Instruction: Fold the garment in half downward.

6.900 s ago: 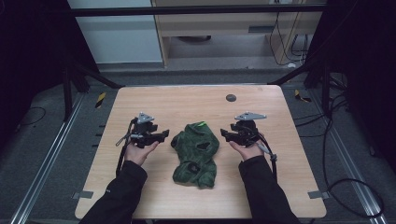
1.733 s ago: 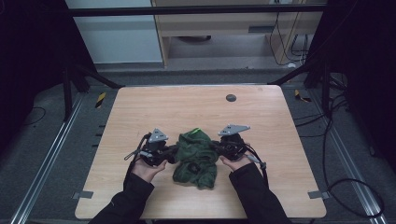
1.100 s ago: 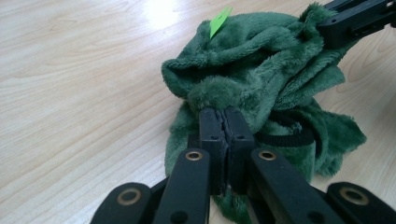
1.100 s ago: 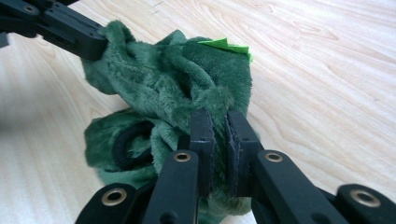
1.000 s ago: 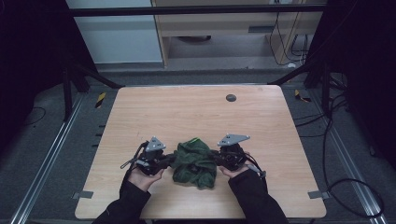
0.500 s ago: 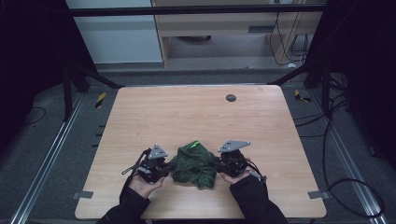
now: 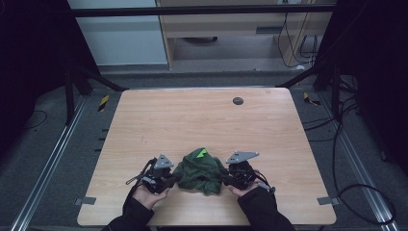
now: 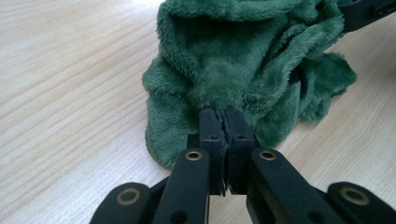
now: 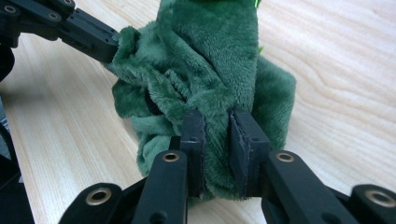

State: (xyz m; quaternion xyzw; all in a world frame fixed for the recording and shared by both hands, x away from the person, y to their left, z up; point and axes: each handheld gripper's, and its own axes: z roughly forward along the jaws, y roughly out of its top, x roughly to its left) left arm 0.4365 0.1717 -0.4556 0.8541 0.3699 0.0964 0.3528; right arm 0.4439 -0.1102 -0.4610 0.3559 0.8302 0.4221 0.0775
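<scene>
One wooden table [image 7: 159, 120] carries the work; its near edge is partly covered by the person's two dark sleeves, which run off the bottom of the high view. On it lies one green plush cloth [image 7: 201, 172], bunched into a heap near the table's six o'clock edge, between the two grippers. Its folds hide its own underside and shape, so what kind of piece it is cannot be told; a bright green tag shows at its twelve o'clock tip.

There are two grippers, one in each hand. The left gripper [image 8: 219, 119] sits at the cloth's nine o'clock in the high view; in the left gripper view its jaws are pressed nearly together, pinching a thin fold of the plush at their tips. The right gripper [image 9: 218, 126] sits at the cloth's three o'clock. Its jaws have just been opening and stand a little apart, with a thick fold of plush between them; whether the pads still press on it is hard to make out, though the fabric fills the gap and touches both pads.

One small dark round mark [image 7: 237, 100] lies on the table toward twelve o'clock, well apart from the cloth; what it is cannot be told.
</scene>
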